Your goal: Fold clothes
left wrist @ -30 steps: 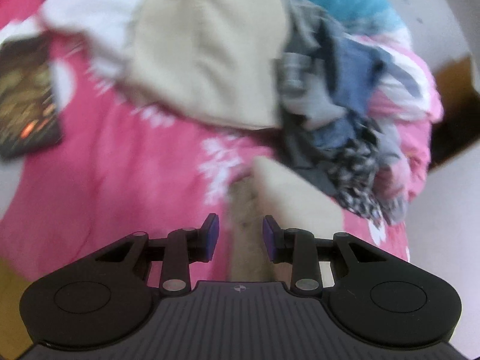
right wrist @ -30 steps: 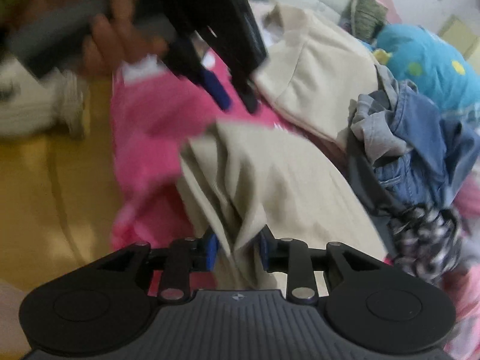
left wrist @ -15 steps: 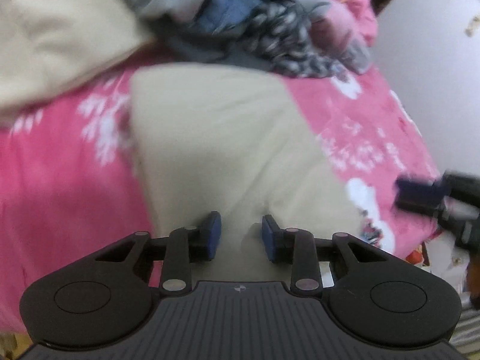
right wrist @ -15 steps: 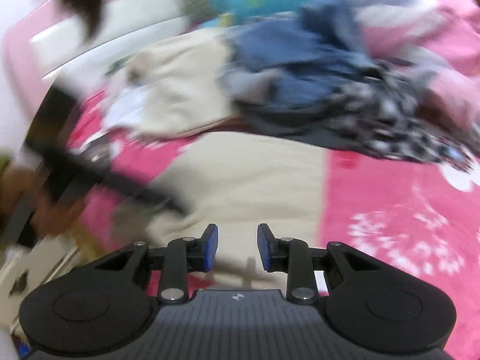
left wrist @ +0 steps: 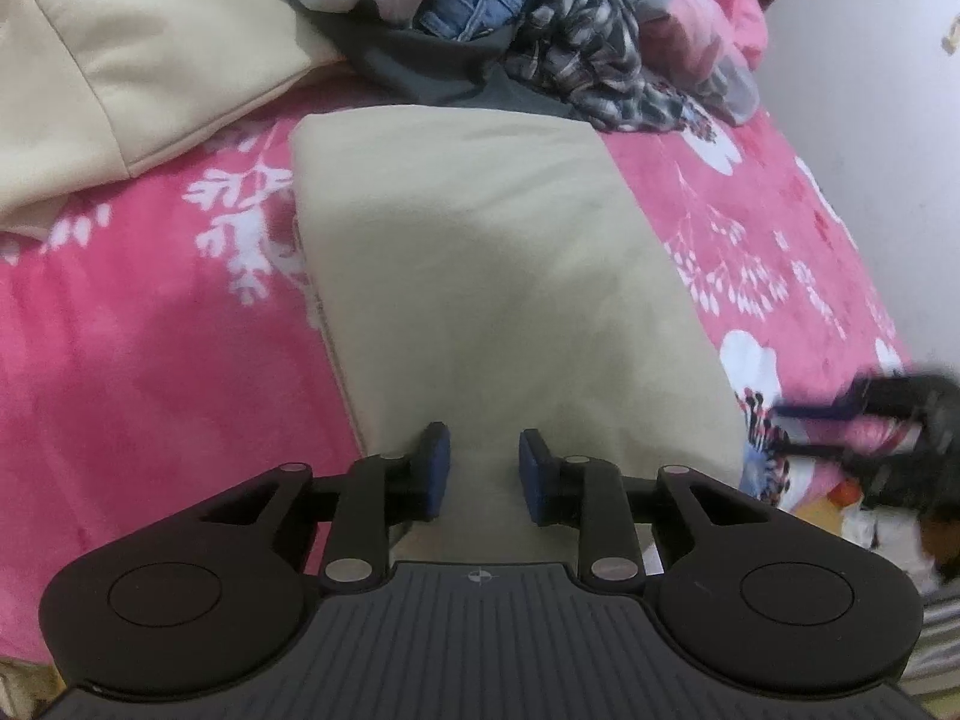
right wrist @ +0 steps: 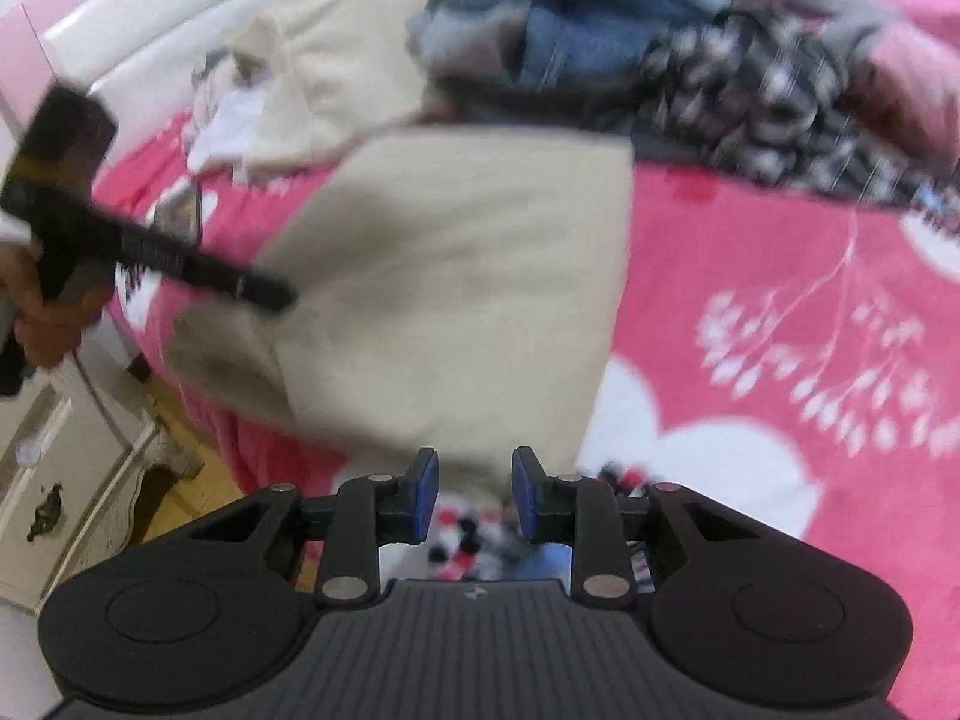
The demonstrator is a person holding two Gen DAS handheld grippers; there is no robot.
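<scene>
The pink flowered bed carries everything, and the biggest change on it is the beige garment. A second ago it hung bunched between the right gripper's jaws. Now it lies spread flat on the near half of the bed as a smooth rectangular panel, its far edge just short of the heap of unfolded clothes. I judge that a laying-out or fold-over has just finished, and the flat piece is ready for a further fold or for setting aside. These views do not settle which.

The left gripper hovers over the garment's near edge, jaws parted and grasping nothing. The right gripper sits at the garment's near right corner, jaws likewise released; half a second ago both were already apart.

A cream garment lies far left, apart from the beige one.

The right wrist view is smeared by motion, so the heap's separate pieces blur together. How many layers the beige panel holds cannot be seen. The garment's near edge is hidden behind the gripper bodies.
</scene>
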